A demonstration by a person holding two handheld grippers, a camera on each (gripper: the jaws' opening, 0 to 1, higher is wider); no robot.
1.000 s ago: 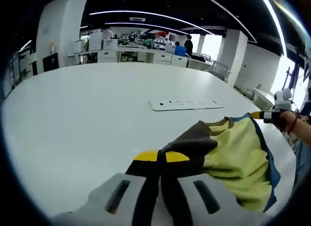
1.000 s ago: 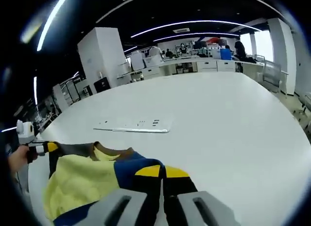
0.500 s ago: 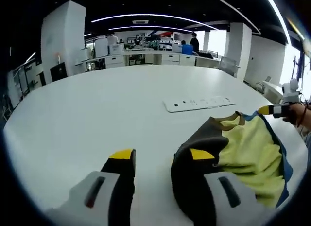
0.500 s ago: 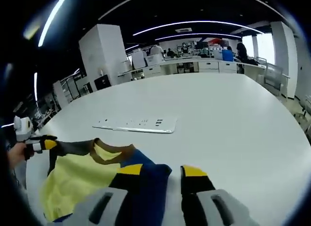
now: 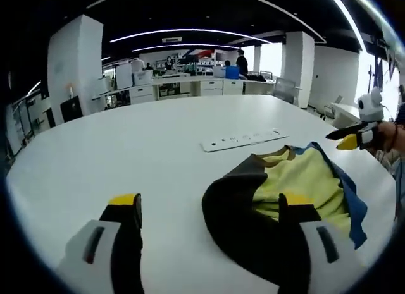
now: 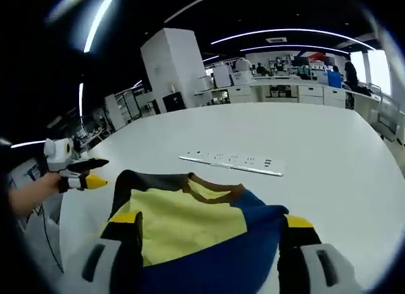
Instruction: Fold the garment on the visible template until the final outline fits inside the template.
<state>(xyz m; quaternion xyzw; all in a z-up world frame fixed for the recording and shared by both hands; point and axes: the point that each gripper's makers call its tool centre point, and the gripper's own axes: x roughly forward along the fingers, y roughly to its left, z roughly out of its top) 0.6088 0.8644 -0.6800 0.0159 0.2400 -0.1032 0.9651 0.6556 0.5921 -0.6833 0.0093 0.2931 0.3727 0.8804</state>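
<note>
A folded garment, yellow with a dark brown sleeve and blue edges, lies on the white table. In the right gripper view the garment shows its yellow panel, brown collar and blue front fold. My left gripper is open, its jaws wide apart; the right jaw stands over the dark sleeve. My right gripper is open too, straddling the garment's near edge. The other gripper comes in at the right of the left gripper view, and the other gripper shows at the left of the right gripper view, held by a hand.
A white power strip lies on the table beyond the garment, also seen as the power strip. Desks, cabinets and people stand far behind. The table's far and left parts are bare white surface.
Both grippers went from shut on the garment's corners to open, letting the cloth go. The garment now lies flat, and both cameras have pulled back and up a little.
</note>
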